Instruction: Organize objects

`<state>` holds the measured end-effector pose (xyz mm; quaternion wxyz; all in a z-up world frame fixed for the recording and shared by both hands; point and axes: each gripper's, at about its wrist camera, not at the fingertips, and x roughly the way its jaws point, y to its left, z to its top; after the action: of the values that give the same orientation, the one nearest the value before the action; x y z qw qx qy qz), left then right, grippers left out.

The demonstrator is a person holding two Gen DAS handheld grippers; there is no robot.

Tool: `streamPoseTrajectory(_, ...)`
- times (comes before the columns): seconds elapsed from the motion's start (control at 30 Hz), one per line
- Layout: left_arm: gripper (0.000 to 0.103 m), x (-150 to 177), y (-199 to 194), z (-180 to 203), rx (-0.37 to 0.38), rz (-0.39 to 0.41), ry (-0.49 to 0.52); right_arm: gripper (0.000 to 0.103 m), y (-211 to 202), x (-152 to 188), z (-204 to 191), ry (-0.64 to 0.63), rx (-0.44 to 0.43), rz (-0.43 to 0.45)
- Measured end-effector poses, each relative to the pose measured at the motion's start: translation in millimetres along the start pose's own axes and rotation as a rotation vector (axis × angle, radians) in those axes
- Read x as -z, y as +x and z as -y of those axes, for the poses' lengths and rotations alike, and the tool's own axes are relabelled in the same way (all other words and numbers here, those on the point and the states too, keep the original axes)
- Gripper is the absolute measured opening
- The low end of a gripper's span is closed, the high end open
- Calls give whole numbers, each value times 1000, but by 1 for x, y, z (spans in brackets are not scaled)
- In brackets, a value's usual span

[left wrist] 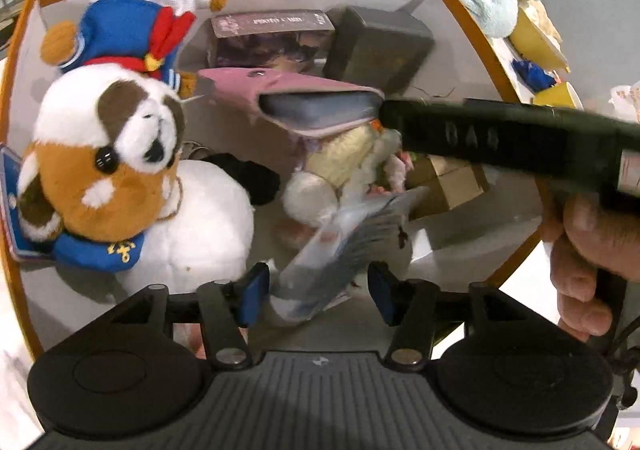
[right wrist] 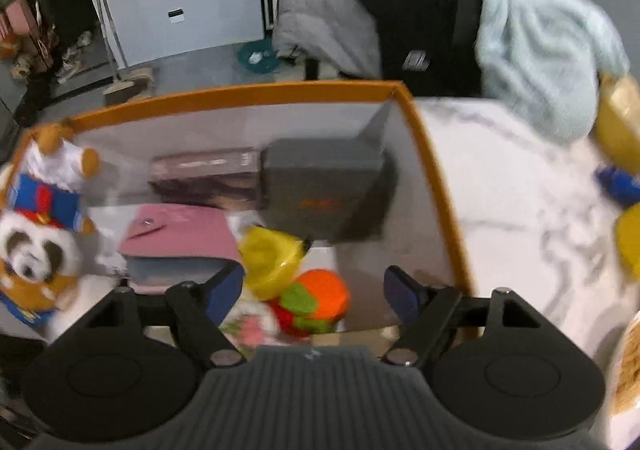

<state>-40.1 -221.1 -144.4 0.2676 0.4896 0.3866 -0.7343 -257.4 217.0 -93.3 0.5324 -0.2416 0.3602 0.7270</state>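
We look down into an orange-rimmed box (left wrist: 472,10) with pale inner walls, standing on a white marble table (right wrist: 520,186). Our left gripper (left wrist: 316,292) hovers over it with jaws wide; a clear plastic packet (left wrist: 340,250) lies between the blue pads (left wrist: 254,288), but the pads do not close on it. Our right gripper (right wrist: 314,290) also hangs above the box with jaws wide, holding nothing; in the left view its black body reaches in from the right, gripped by a hand (left wrist: 588,250). Inside, a brown-and-white plush dog (left wrist: 108,166) in a blue bib sits at the left, with a second plush (left wrist: 132,22) in blue and white behind it. At the back wall a photo-card box (left wrist: 272,38) stands beside a dark grey box (left wrist: 376,46). In the middle a pink pouch (left wrist: 288,90) lies on top of a pale fluffy toy (left wrist: 340,158). The right view shows yellow (right wrist: 272,254), orange (right wrist: 324,290) and green soft pieces just under that gripper. A pale blue towel (right wrist: 548,58) lies beyond the box.
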Motion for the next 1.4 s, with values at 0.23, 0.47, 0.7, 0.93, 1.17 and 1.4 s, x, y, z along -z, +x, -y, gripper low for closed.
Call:
streamPoseTrajectory(0.23, 63, 1, -6, 6, -54, 29, 1, 77, -6, 13, -4, -60, 52, 36)
streamPoseTrajectory(0.47, 64, 5, -21, 5, -49, 72, -8, 76, -12, 14, 5, -7, 7, 38)
streamPoseTrajectory(0.7, 67, 9, -53, 8, -46, 162, -8, 78, -32, 10, -2, -7, -39, 40)
streamPoseTrajectory(0.93, 98, 20, -96, 17, -109, 298, -37, 89, -72, 9, -13, -14, -49, 76)
streamPoseTrajectory(1.17, 103, 34, -123, 26, -151, 380, -76, 98, -112, 20, -13, 9, -45, 110)
streamPoseTrajectory(1.4, 103, 41, -137, 36, -213, 414, -89, 99, -143, 30, -12, 38, -42, 139)
